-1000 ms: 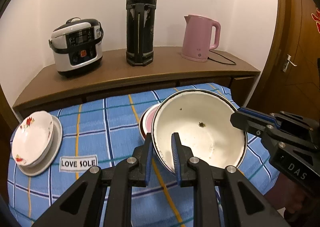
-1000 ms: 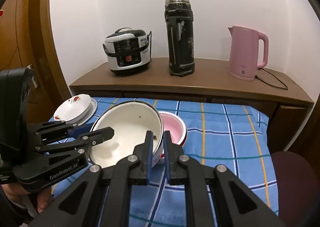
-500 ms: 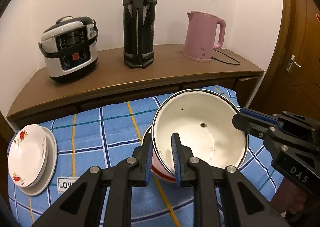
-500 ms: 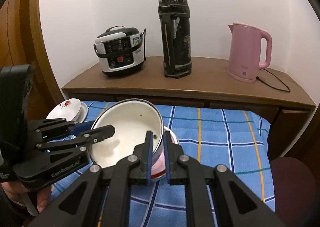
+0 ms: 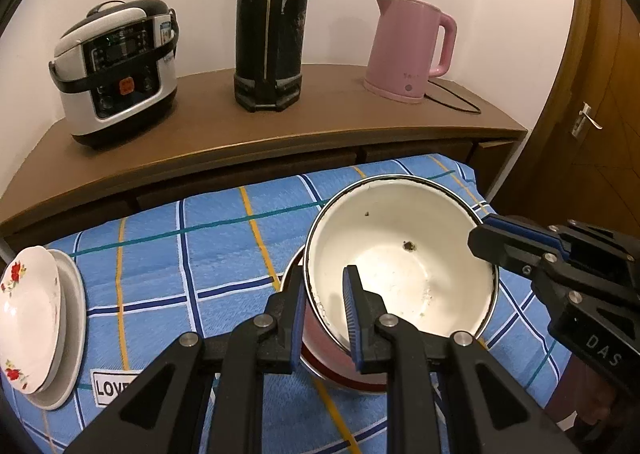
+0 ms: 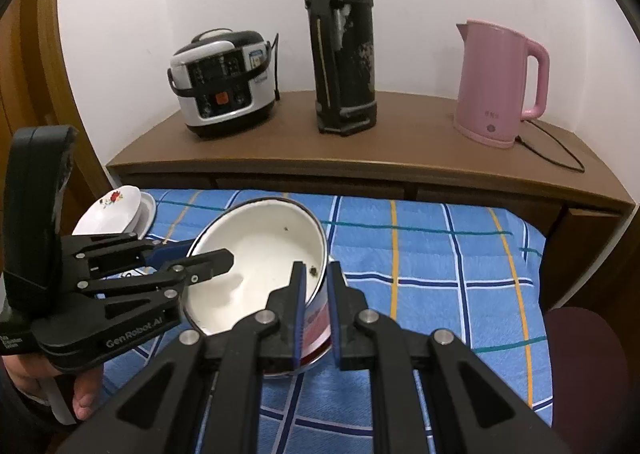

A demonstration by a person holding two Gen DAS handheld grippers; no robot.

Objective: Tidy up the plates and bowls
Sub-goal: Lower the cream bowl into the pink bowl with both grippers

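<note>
Over the blue checked cloth (image 5: 224,254), the white bowl (image 5: 400,266) sits between both claws. Left claw (image 5: 326,314) pinches its near-left rim, right claw (image 6: 316,302) pinches the opposite rim.

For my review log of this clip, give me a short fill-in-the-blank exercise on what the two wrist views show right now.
1. Both hand-held grippers, left and right, clamp the rim of the white enamel ____.
2. The electric kettle on the wooden counter is ____ in colour.
3. The flower-patterned dish rests on a plain ____.
4. The tall black flask stands between the kettle and the rice ____.

Missing words: bowl; pink; plate; cooker
</note>
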